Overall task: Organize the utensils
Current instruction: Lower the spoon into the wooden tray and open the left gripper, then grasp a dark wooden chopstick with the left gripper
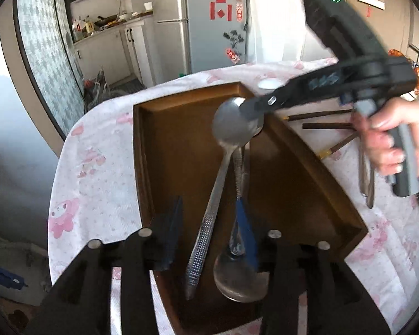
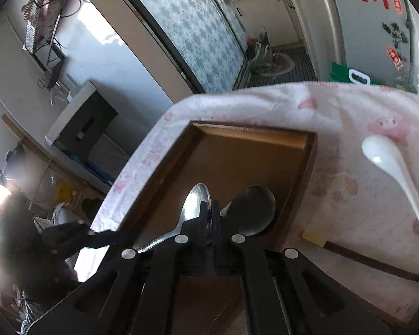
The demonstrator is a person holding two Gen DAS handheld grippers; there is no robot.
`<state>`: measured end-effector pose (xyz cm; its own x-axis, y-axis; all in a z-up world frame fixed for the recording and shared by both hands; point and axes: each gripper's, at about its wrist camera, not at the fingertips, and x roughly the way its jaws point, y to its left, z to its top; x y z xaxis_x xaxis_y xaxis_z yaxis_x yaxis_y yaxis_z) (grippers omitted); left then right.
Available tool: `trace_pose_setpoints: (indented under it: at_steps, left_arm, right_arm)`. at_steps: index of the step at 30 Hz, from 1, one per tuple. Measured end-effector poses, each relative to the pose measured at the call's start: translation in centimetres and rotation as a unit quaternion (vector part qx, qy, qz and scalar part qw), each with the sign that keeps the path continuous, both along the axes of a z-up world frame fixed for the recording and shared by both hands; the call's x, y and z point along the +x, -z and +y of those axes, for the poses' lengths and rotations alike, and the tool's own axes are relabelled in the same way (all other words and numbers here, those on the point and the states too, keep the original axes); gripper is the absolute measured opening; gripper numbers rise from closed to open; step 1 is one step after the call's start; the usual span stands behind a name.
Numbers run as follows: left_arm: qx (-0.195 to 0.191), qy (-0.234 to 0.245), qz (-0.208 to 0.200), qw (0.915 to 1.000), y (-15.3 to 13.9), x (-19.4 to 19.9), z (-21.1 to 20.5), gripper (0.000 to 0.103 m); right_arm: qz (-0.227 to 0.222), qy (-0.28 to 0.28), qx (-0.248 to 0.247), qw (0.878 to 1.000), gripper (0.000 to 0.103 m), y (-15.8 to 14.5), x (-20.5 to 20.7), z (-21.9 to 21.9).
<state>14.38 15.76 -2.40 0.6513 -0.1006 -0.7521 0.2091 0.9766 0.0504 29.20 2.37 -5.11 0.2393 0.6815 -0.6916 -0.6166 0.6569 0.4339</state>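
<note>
While the brown wooden tray (image 1: 164,139) sat on the pink-printed cloth (image 1: 97,167), two steel spoons lay inside it. One spoon (image 1: 209,217) had a knurled handle; the other spoon (image 1: 238,276) lay bowl-near. My left gripper (image 1: 209,229) stood released, its blue-padded fingers (image 1: 244,229) spread on either side of the handles, pressing on nothing. My right gripper (image 2: 209,212) was clenched shut above the far spoon bowl; whether it pinched anything I cannot tell. To the right, outside the tray, lay dark chopsticks (image 1: 321,115) and a white ceramic spoon (image 2: 396,173).
</note>
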Motion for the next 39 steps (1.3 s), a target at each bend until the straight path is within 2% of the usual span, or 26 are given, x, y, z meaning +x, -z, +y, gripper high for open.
trace_pose_setpoints:
  at_steps: [3,5,7,8,11,13,18,22,28,31,33,39]
  left_arm:
    - [0.011,0.005,-0.012,0.9998,-0.4,-0.4,-0.8,0.066]
    - [0.011,0.009,-0.015,0.9998,-0.5,-0.5,-1.2,0.067]
    - [0.005,0.016,-0.018,0.9997,-0.7,-0.6,-1.7,0.069]
    - [0.005,0.021,-0.019,0.9996,-0.7,-0.7,-2.2,0.07]
    - [0.005,0.035,-0.02,0.9992,-0.8,-0.6,-3.6,0.07]
    - [0.005,0.049,-0.02,0.9986,-0.8,-0.7,-5.1,0.073]
    - [0.021,0.102,-0.02,0.9944,-0.5,-1.4,-10.2,0.074]
    - [0.024,0.136,-0.015,0.9903,0.2,-1.6,-14.0,0.075]
    - [0.03,0.169,-0.01,0.9852,1.3,-1.2,-18.4,0.075]
    - [0.047,0.166,-0.019,0.9849,1.3,-0.4,-19.1,0.075]
    - [0.047,0.149,-0.014,0.9877,1.3,1.0,-19.0,0.075]
    - [0.044,0.136,-0.008,0.9897,1.3,3.5,-18.3,0.075]
  right_arm:
    - [0.006,0.0,-0.004,1.0,0.006,0.6,0.0,0.3]
    - [0.009,0.0,0.005,1.0,0.016,0.5,-0.2,0.1]
    - [0.007,0.003,0.013,1.0,0.041,-0.2,-0.6,-0.7]
    - [0.004,0.003,0.017,1.0,0.045,-0.5,-0.8,-1.1]
    - [-0.009,0.008,0.018,1.0,0.045,-2.0,-1.7,-3.4]
    - [-0.021,0.022,0.012,0.999,0.051,-3.2,-2.5,-6.1]
    - [-0.047,0.059,-0.009,0.997,0.056,-5.1,-4.1,-13.8]
    - [-0.048,0.099,-0.018,0.994,0.058,-4.8,-5.1,-20.3]
    - [-0.031,0.151,-0.013,0.988,0.058,-3.1,-5.7,-26.8]
    - [-0.021,0.178,-0.01,0.984,0.058,-2.6,-5.4,-28.8]
    - [-0.01,0.191,-0.012,0.981,0.058,-1.9,-5.0,-29.6]
    - [0.009,0.203,-0.032,0.979,0.058,0.3,-3.7,-29.7]
